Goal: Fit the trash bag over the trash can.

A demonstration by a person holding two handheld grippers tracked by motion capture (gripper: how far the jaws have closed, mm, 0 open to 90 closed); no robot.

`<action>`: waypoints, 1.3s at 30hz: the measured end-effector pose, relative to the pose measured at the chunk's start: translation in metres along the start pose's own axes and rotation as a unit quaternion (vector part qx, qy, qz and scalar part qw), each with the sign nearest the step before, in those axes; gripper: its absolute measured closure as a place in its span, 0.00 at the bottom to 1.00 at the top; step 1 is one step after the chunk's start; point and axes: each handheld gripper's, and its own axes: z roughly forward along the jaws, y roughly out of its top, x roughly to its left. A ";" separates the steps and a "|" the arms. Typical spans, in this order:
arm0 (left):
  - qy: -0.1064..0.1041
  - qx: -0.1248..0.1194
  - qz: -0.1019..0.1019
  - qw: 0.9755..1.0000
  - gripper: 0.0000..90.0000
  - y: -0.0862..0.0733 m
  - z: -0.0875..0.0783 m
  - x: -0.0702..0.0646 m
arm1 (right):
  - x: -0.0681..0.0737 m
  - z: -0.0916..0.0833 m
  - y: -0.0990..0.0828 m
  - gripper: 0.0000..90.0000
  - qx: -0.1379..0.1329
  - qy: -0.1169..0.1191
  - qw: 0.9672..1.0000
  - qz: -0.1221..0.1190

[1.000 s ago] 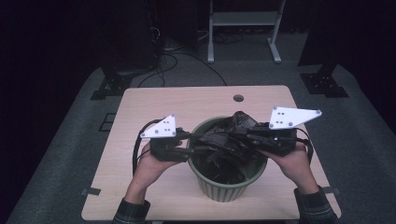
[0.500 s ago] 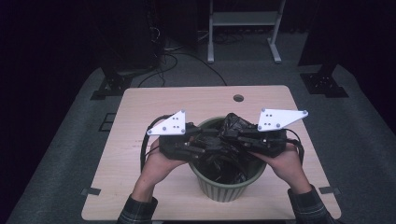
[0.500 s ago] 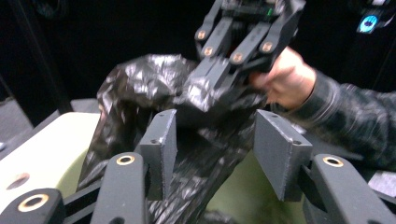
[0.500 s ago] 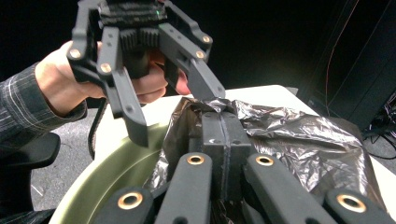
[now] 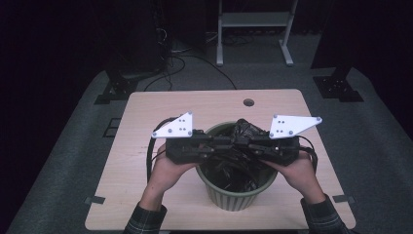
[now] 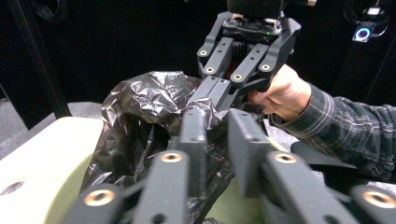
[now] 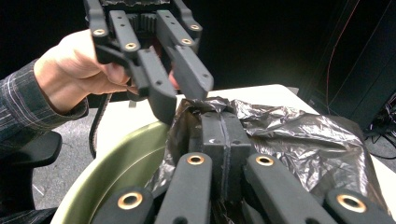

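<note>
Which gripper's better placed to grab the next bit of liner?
Left, probably. The right gripper is already shut on the black bag, so it's occupied. The left gripper stands open right at the bag's bunched edge above the green bin.

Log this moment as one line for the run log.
scene: green bin on table | right gripper: shut on black bag | left gripper: open at the bag's bunched edge | both over the bin
</note>
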 end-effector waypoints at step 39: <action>0.025 0.011 -0.024 0.999 0.99 -0.003 -0.001 0.001 | 0.000 -0.018 -0.004 0.85 -0.019 -0.009 1.000 0.007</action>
